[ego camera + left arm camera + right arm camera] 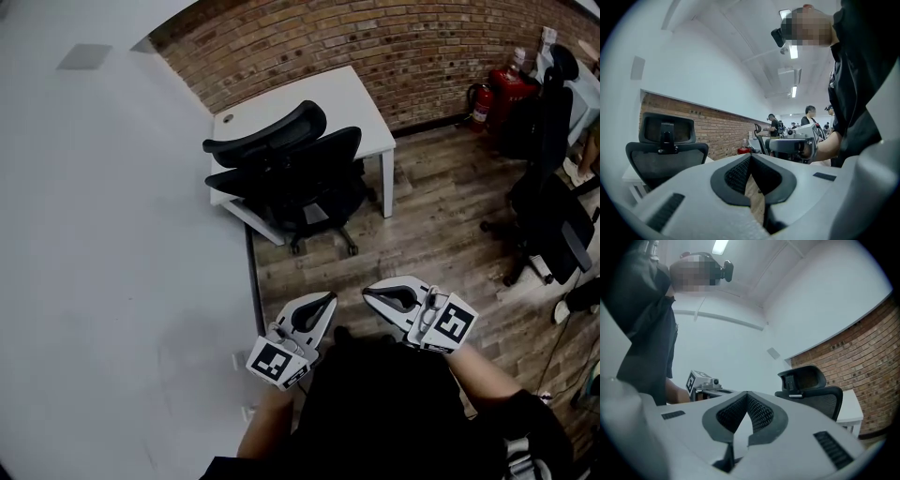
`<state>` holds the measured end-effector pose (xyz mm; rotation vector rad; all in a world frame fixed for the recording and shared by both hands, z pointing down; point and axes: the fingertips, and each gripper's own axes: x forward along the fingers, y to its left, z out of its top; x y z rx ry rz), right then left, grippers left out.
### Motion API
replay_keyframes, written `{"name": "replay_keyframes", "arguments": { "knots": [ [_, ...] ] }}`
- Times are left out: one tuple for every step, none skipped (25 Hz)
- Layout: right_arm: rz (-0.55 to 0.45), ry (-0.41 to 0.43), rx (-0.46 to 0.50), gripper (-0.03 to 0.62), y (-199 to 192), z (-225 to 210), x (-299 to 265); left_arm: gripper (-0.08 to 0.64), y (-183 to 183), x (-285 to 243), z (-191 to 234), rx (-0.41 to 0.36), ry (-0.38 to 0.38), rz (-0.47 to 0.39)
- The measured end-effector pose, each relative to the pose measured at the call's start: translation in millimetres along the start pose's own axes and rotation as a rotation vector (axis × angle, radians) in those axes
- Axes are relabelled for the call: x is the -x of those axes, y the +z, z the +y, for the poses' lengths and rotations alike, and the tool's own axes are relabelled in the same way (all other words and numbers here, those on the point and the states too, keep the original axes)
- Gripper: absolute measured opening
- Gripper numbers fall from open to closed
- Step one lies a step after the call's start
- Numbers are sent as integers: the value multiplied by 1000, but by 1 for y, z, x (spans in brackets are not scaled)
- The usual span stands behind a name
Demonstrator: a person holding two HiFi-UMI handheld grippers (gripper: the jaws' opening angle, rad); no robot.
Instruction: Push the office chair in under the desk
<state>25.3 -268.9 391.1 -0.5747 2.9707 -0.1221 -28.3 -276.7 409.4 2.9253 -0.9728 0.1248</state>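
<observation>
You see an office chair (298, 167) with a black mesh back, a desk (352, 103) with a smooth matt white top, a wood-plank floor (441, 199) and a rough brick wall (375, 42).

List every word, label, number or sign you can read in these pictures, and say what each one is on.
No text can be read in any view.
Marker cube on the left tool: black-and-white square pattern only, no letters.
Marker cube on the right tool: the same, pattern only.
Fire extinguisher by the brick wall: any label is too small to read.
</observation>
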Motion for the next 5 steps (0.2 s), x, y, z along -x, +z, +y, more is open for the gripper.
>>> {"name": "replay_keyframes", "arguments": {
  "knots": [
    [-3, 12, 4, 6, -1, 3, -1, 15, -2, 1, -2, 3, 0, 5],
    [-5, 22, 8, 6, -1, 6, -1, 15, -3, 2, -5, 6, -1, 9],
    [-6, 29, 12, 6, -1, 7, -1, 15, -4, 3, -7, 9, -1, 11],
    [-8, 34, 15, 6, -1, 8, 0, 15, -5, 3, -9, 12, -1, 13],
    [-9, 39, 17, 6, -2, 9, 2, 15, -6, 3, -11, 14, -1, 15]
  ]
}}
